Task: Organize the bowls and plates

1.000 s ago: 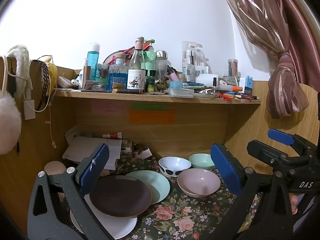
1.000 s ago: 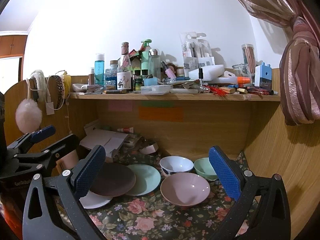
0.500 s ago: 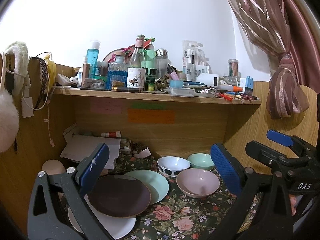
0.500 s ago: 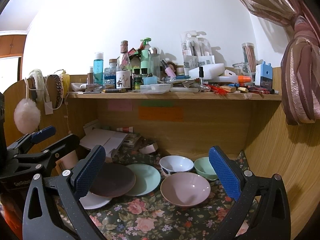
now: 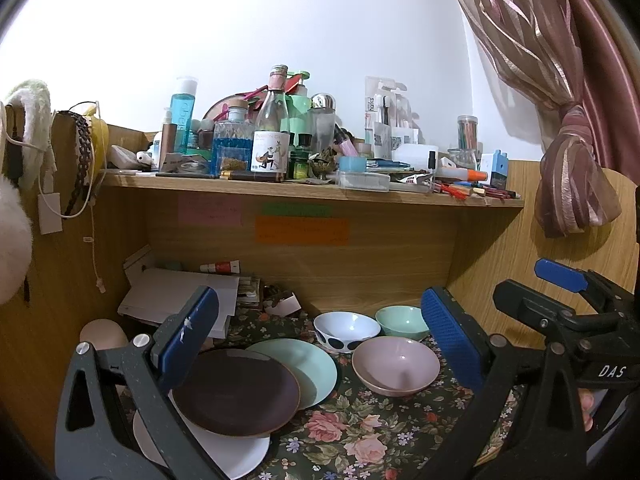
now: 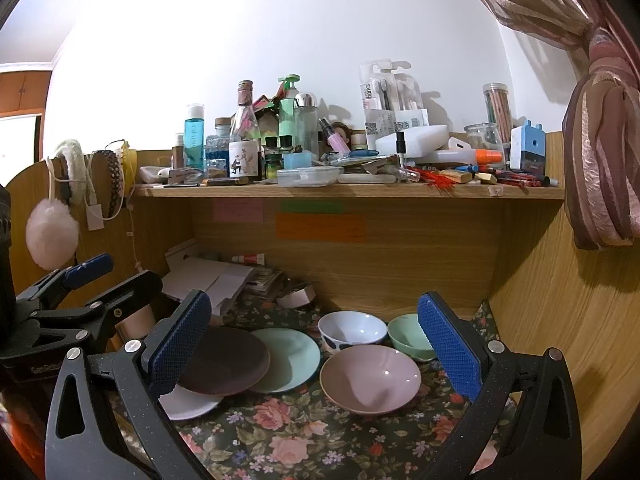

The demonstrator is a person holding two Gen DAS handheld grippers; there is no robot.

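Barely anything has shifted since a second ago: both views drift a touch, the left gripper easing slightly so the dishes sit a little lower in its frame, and nothing on the table has been touched.

Both grippers hover above the floral cloth, jaws wide and empty. Right gripper faces the pink bowl, which sits just in front of the spotted bowl and green bowl. Over on the left, the brown plate lies overlapping the green plate and a white plate underneath (a loose, slanted pile, not a neat stack).

Sorting looks not yet begun; my guess is the pink bowl or brown plate goes first.

Risks from here: the brown plate rests tilted across two others, so a pinch on its rim could slide it off or drag the green one along. Glazed bowl walls are slick and curved; a shallow bite may let the bowl slip out. The bowls nearly touch, so a wide finger could knock a neighbour.
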